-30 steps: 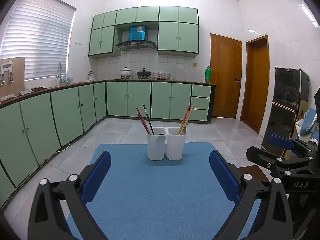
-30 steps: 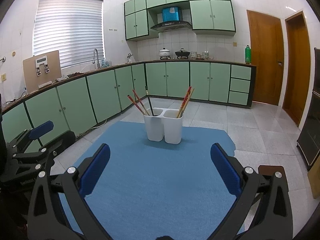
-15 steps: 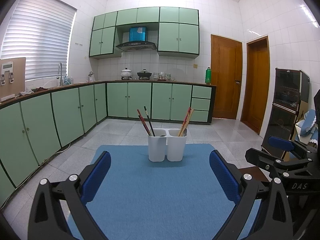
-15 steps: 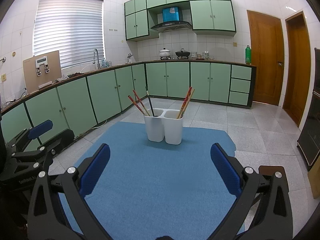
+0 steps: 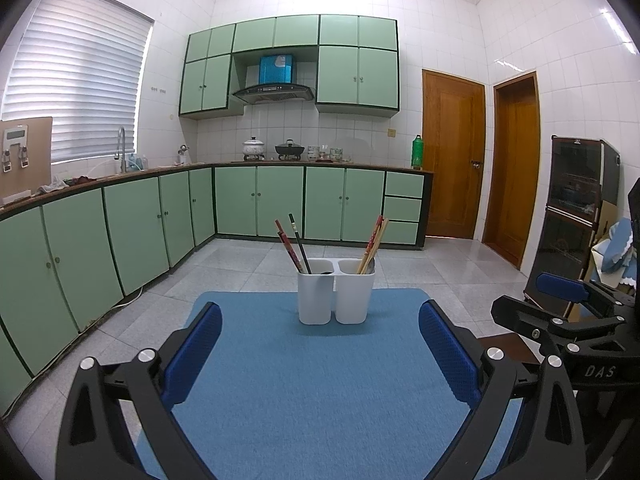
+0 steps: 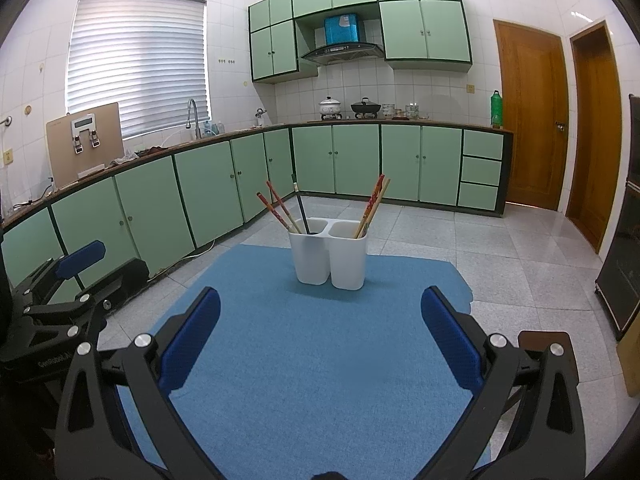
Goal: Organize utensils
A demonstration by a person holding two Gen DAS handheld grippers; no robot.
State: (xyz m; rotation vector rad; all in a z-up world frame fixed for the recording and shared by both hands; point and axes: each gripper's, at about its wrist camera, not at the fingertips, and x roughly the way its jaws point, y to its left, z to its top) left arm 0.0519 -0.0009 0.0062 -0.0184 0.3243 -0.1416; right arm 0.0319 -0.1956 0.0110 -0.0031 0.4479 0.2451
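A white two-compartment utensil holder stands at the far end of a blue mat. Its left cup holds red and black chopsticks; its right cup holds red and tan chopsticks. My left gripper hangs open over the near part of the mat, well short of the holder, nothing between its blue pads. My right gripper is likewise open and empty. Each gripper shows at the edge of the other's view: the right gripper and the left gripper.
The mat lies on a small table with a brown corner showing at right. Green floor cabinets run along the left and back walls. A dark glass-door cabinet and two wooden doors stand at right. The floor is grey tile.
Both views have drifted slightly; the left wrist view sits a touch lower on the holder than one second ago. Both grippers stay open and empty.
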